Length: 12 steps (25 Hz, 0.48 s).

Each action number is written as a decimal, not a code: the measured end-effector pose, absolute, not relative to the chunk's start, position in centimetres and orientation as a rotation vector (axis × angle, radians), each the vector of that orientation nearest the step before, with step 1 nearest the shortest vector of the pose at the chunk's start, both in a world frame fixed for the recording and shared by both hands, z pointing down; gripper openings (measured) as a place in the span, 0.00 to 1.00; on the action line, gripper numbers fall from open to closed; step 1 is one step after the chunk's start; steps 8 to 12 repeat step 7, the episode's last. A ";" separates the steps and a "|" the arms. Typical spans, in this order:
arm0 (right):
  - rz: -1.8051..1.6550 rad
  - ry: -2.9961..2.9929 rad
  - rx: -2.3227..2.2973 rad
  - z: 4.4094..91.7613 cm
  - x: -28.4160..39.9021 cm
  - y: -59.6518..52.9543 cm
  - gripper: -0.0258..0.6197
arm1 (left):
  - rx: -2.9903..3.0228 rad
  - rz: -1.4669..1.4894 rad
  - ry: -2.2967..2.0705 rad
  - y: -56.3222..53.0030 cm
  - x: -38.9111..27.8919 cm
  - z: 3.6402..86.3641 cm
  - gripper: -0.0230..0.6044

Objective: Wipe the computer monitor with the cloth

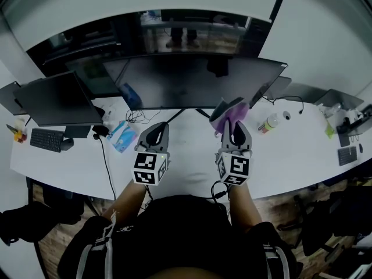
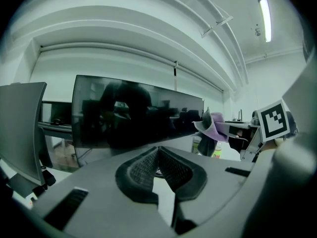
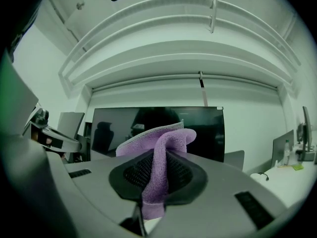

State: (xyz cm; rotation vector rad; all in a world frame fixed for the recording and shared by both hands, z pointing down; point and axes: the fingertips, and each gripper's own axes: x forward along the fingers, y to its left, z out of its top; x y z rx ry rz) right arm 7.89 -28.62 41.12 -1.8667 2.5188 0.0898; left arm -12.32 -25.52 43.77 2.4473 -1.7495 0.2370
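Observation:
A wide dark monitor [image 1: 192,80] stands at the back of the white desk [image 1: 186,161]; its screen is off and reflects the room. My right gripper [image 1: 235,130] is shut on a purple cloth [image 1: 229,113], held just in front of the screen's lower right part. In the right gripper view the cloth [image 3: 159,148] is pinched between the pads and folds over them, with the monitor [image 3: 205,130] behind. My left gripper [image 1: 154,133] hovers over the desk below the screen's centre. In the left gripper view its pads [image 2: 143,168] meet with nothing between them, and the monitor [image 2: 133,118] and cloth [image 2: 215,126] show ahead.
A second monitor [image 1: 55,100] and a keyboard [image 1: 46,139] are at the left. A blue packet [image 1: 122,135] and cables lie under the main screen. A small bottle [image 1: 268,122] stands right of the cloth. Another keyboard [image 1: 347,154] is at the far right.

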 end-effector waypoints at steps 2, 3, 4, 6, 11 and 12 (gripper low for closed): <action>0.092 2.519 -1.878 41.3 7.9 -28.6 0.15 | 2.449 0.239 -1.745 -25.5 -12.2 43.9 0.06; 0.091 2.521 -1.882 41.4 8.0 -28.5 0.15 | 2.449 0.240 -1.743 -25.4 -12.2 43.9 0.06; 0.090 2.522 -1.885 41.5 8.0 -28.4 0.15 | 2.448 0.242 -1.739 -25.3 -12.1 44.0 0.06; 0.087 2.523 -1.888 41.6 7.9 -28.3 0.15 | 2.451 0.244 -1.733 -25.0 -12.0 44.0 0.06; 0.086 2.522 -1.888 41.7 7.9 -28.2 0.15 | 2.453 0.245 -1.729 -24.9 -12.0 44.0 0.06; 0.086 2.522 -1.888 41.7 7.9 -28.2 0.15 | 2.453 0.245 -1.729 -24.9 -12.0 44.0 0.06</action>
